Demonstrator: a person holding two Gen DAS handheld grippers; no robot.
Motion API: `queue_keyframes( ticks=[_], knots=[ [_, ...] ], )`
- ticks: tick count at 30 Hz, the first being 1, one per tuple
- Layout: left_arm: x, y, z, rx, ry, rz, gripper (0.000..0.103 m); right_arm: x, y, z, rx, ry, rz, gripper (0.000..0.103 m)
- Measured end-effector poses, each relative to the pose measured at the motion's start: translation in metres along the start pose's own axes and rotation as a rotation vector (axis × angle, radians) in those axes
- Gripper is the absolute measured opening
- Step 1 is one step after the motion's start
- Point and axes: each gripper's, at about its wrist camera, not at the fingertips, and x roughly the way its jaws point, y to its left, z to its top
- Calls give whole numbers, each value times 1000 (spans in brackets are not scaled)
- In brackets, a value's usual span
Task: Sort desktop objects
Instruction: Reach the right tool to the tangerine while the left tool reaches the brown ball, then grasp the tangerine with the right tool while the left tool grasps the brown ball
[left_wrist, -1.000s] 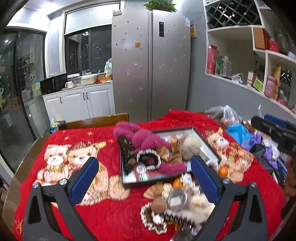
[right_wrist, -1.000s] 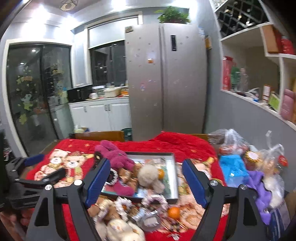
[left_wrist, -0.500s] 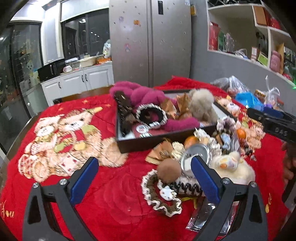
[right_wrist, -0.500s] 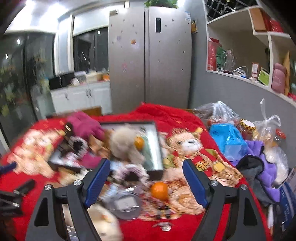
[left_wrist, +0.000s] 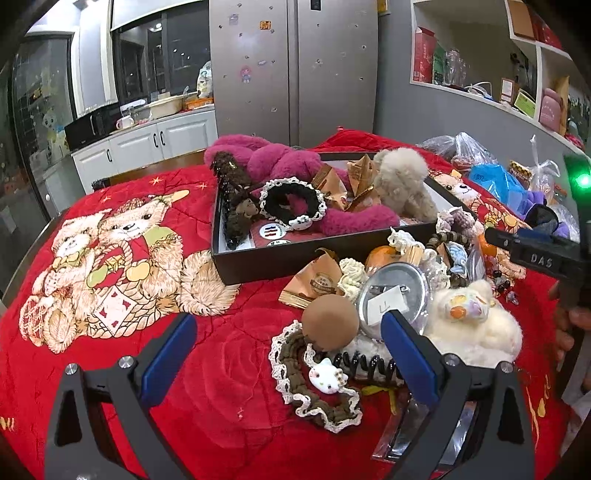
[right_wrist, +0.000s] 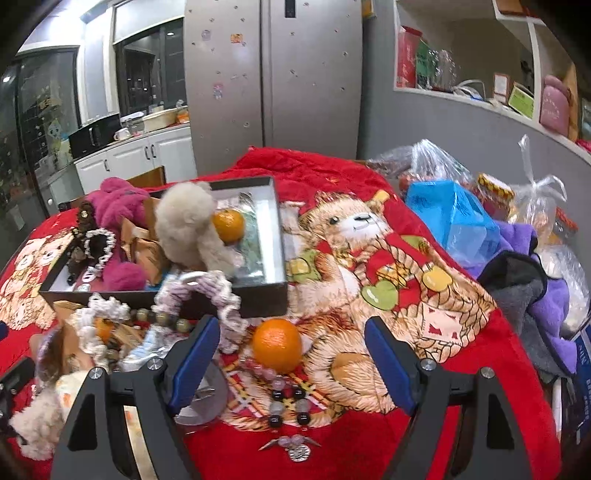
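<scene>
1. Left gripper (left_wrist: 288, 354): lower centre of the left wrist view. The jaws stand wide apart and hold nothing. The blue pads (left_wrist: 168, 360) hang above the red cloth (left_wrist: 229, 369) that covers the tabletop.
2. Between the left jaws, toward the right pad: a brown ball (left_wrist: 330, 322), a brown lace-edged scrunchie (left_wrist: 314, 384) with a white cat charm (left_wrist: 327, 375), and a black coil tie (left_wrist: 364, 363). None of them touches a pad.
3. Just behind the right pad lies a round metal lid (left_wrist: 393, 286) with a paper label. A cream plush (left_wrist: 476, 325) lies to its right.
4. Box (left_wrist: 280, 258): black, open-topped, centre of the left wrist view. It holds a magenta plush (left_wrist: 280, 162), a black scrunchie (left_wrist: 291, 201) with white lace, a beige pompom (left_wrist: 400, 184), a dark hair clip (left_wrist: 231, 206) and gold wrappers (left_wrist: 354, 181).
5. Right gripper (right_wrist: 291, 358): lower centre of the right wrist view. The jaws stand wide apart and hold nothing.
6. An orange (right_wrist: 277, 345) lies on the cloth between the right jaws, nearer the left pad, clear of both. A bead bracelet (right_wrist: 286, 400) lies just below it in the frame.
7. A second orange (right_wrist: 228, 225) sits in the box (right_wrist: 266, 295), beside the pompom (right_wrist: 188, 225).
8. A pink scrunchie (right_wrist: 221, 295) leans on the box's near wall. A bead string (right_wrist: 159, 319) lies to its left in the pile.
9. Right edge of the right wrist view: a blue bag (right_wrist: 454, 218), clear bags (right_wrist: 436, 158) and purple cloth (right_wrist: 554, 306).
10. The right gripper also shows at the right edge of the left wrist view, as a black bar with a green light (left_wrist: 583, 181).
</scene>
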Motion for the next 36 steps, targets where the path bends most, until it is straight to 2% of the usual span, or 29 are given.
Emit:
queue_keyframes(
  ticks=[12,18,20,23,25,27,33,36],
  knots=[
    [6,0,-2,-3,36,-43,102,27,2,-8,-14,77,2,83],
    [12,5,-4,-38,64,-98,100,37,-7,-8,37,104,49,83],
    [13,7,-4,-53,70,-127,92,40,-9,-8,53,119,58,77],
    [10,5,-4,-45,67,-159,82,43,-8,-9,49,133,84,61],
    [9,1,-4,-25,59,-160,78,42,-3,-9,28,130,90,47],
    [7,-2,-4,-6,49,-161,76,40,3,-9,0,127,98,40],
    [3,3,-2,-2,46,-162,77,36,3,-11,6,128,112,40],
    [3,9,-2,-13,40,-124,79,35,1,-12,20,132,125,40]
  ],
)
